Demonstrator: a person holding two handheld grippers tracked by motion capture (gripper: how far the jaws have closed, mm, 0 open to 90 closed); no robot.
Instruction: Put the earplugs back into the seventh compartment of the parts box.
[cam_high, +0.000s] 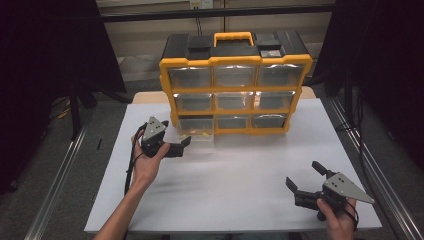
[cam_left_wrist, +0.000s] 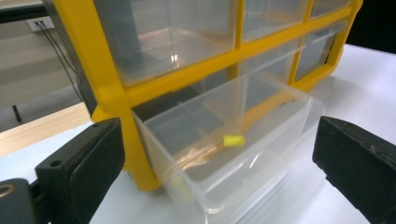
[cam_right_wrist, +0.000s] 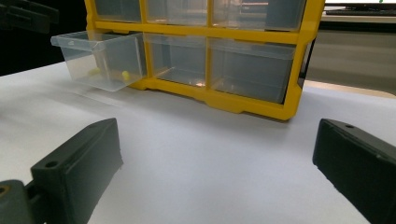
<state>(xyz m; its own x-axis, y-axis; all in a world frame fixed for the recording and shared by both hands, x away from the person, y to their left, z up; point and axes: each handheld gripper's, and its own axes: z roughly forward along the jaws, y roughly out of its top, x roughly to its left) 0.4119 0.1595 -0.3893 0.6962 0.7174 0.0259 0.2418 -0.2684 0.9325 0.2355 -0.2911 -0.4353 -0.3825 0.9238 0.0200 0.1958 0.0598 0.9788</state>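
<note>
We log a yellow drawer cabinet (cam_high: 235, 90), its bottom-left clear drawer (cam_left_wrist: 224, 154) pulled out, a small yellow piece (cam_left_wrist: 233, 140) inside. Left gripper (cam_high: 186, 146): jaws spread, empty, just before that drawer. Right gripper (cam_high: 304, 176): jaws apart, empty, well clear of the cabinet.

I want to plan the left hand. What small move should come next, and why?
Probably ease the left gripper forward to the pulled-out bottom-left drawer. Its jaws are open and empty, the drawer sits just ahead of them, and a small yellow piece lies inside.

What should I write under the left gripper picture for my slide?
Open left gripper faces a clear drawer pulled out of the yellow organizer, with a small yellow piece inside.
</note>
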